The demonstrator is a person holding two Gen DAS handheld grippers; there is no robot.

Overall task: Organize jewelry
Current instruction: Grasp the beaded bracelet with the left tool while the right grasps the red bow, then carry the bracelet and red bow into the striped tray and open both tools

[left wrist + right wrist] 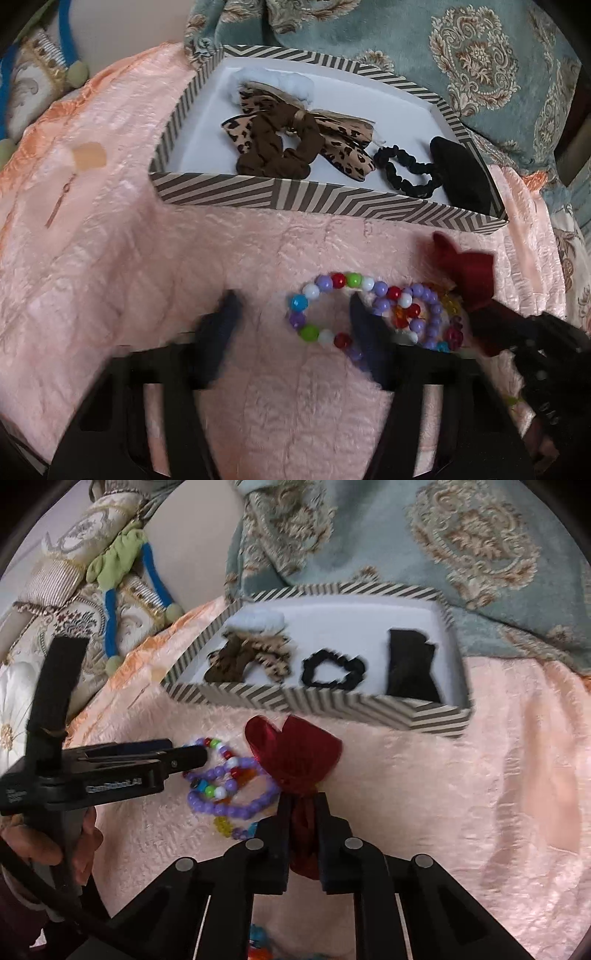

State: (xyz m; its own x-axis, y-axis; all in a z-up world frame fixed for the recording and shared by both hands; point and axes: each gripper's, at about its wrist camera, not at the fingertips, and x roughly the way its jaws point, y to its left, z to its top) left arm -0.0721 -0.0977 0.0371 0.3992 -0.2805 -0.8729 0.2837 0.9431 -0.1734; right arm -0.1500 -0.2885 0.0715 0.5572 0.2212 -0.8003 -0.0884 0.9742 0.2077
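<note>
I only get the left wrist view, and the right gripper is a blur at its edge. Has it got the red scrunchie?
Observer: Yes. In the right wrist view the right gripper is shut on the scrunchie, which bulges out past the fingertips.
Operator: Any beads I'm missing?
Observer: What look like blue and orange beads lie under the right gripper, apart from the bracelets.
Operator: How does my left gripper look from there?
Observer: Side on, the left gripper has its tips at the bracelets' left edge, clear of the scrunchie.
</note>
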